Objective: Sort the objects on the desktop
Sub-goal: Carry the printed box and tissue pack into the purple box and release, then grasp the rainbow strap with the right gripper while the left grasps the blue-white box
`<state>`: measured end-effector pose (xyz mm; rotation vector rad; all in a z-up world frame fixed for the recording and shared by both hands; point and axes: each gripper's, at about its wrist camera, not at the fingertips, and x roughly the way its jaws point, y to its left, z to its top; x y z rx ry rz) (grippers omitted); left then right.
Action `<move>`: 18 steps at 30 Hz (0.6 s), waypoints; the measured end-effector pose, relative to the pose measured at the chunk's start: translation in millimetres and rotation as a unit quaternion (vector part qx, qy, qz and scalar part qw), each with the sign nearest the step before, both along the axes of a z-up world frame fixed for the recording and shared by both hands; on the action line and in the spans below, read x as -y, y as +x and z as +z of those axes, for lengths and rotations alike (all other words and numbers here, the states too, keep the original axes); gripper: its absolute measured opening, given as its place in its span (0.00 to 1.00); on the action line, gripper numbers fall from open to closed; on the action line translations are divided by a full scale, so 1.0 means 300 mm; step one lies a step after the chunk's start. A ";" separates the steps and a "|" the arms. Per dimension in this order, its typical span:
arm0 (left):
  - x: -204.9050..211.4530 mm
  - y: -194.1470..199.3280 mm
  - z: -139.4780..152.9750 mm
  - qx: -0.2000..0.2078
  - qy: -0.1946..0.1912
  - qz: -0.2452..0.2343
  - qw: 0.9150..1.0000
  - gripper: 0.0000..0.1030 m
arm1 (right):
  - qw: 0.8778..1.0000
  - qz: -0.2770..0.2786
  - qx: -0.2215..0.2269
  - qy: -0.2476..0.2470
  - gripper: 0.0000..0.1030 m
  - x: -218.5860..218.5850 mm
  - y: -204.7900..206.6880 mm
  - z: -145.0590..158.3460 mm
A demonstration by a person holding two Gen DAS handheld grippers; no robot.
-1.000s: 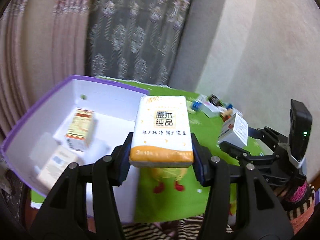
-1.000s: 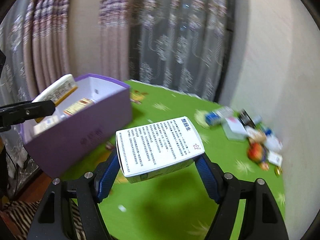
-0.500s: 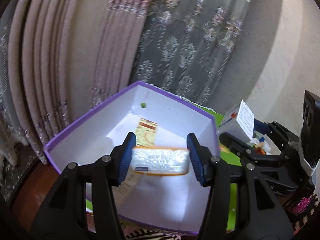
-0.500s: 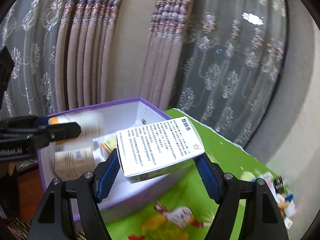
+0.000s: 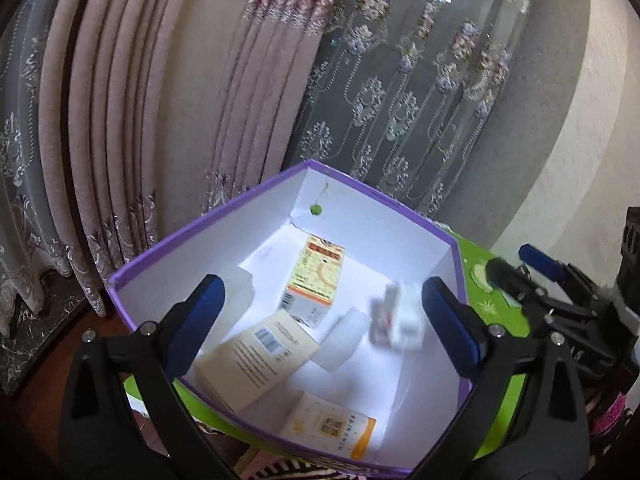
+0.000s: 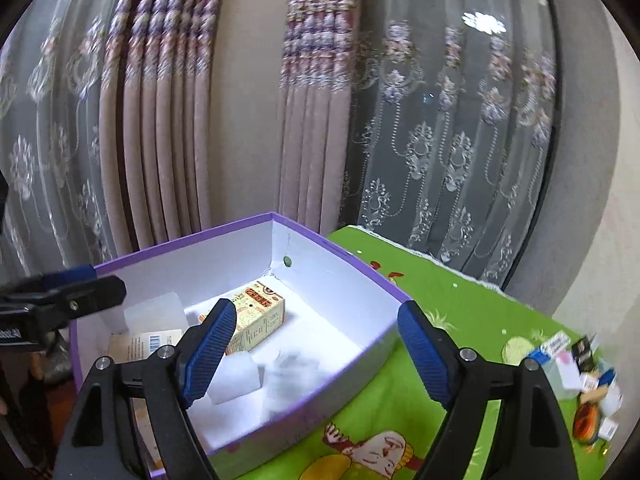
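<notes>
My left gripper (image 5: 324, 320) hangs over the purple box (image 5: 208, 222), its jaws opening with nothing between them. The orange and white tissue pack (image 5: 332, 428) lies on the box floor at the near edge. My right gripper (image 6: 318, 344) is over the same box (image 6: 320, 412), its jaws also opening and empty. The white printed medicine box (image 5: 396, 324) is a blur inside the box, below the right gripper; in the right wrist view it (image 6: 288, 376) is a grey smear on the floor. Each gripper shows in the other's view: the right (image 5: 516, 266), the left (image 6: 92, 284).
In the box lie an orange-yellow carton (image 5: 316, 276), a beige barcoded box (image 5: 256, 356) and white blocks (image 5: 344, 340). The box stands on a green cloth (image 6: 460, 320) with a pile of small items (image 6: 580, 380) at the right. Curtains hang close behind.
Both grippers swung left over the purple box. The left let go of the tissue pack, which now lies in the box. The right let go of the white printed box, now inside.
</notes>
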<state>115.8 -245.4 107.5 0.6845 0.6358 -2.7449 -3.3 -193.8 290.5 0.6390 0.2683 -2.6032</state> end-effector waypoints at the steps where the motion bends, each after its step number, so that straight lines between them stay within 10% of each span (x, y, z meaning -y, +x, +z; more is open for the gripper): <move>1: -0.015 -0.005 0.000 0.002 -0.006 -0.004 1.000 0.96 | 1.000 -0.006 -0.001 -0.004 0.81 -0.024 0.007 -0.002; 18: -0.320 -0.090 0.030 0.032 -0.096 -0.065 0.993 0.96 | 0.983 -0.143 0.047 -0.107 0.81 -0.566 0.114 -0.168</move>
